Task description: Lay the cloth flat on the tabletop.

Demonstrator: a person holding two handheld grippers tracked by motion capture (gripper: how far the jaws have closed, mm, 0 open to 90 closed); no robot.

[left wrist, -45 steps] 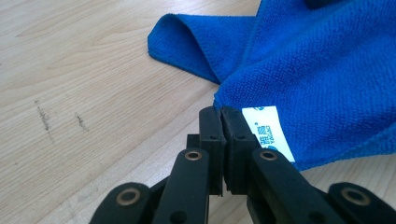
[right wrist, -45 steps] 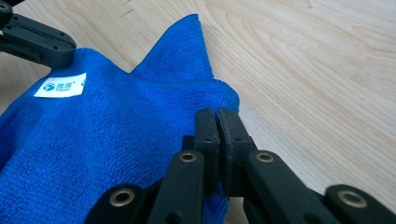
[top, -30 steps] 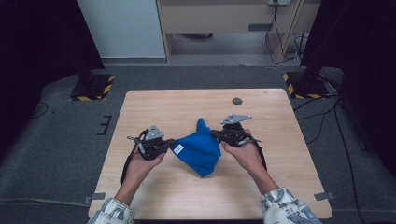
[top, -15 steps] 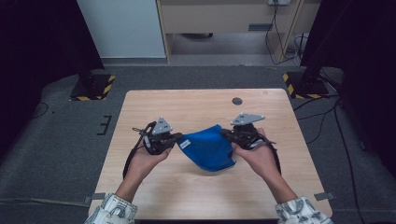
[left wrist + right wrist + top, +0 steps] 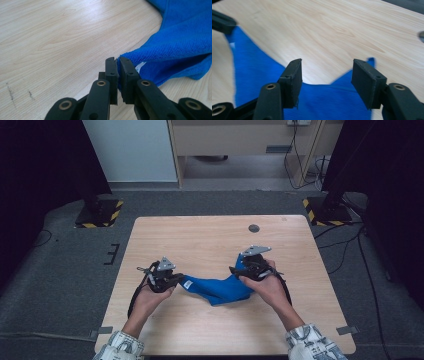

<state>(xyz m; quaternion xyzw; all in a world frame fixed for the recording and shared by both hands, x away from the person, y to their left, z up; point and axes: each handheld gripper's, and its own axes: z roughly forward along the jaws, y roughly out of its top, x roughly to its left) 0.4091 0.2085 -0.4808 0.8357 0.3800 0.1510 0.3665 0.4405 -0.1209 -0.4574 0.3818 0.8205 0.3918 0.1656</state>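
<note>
Black jaws of the left gripper (image 5: 117,72) pinch one corner of the blue cloth (image 5: 217,288). Over on the other side, the right gripper (image 5: 325,82) has its jaws wide apart above the cloth, which lies stretched between both grippers on the wooden table (image 5: 200,240).

**Black grippers, patterned sleeves**

The left gripper (image 5: 176,280) and right gripper (image 5: 235,269) are black, each topped by a grey three-cornered plate with a dark cable looping back from it. Up close the jaws are flat rectangular blocks on linkage arms — brass-coloured rivets at the joints. Both sleeves (image 5: 120,346) carry a grey-and-white print.
</note>
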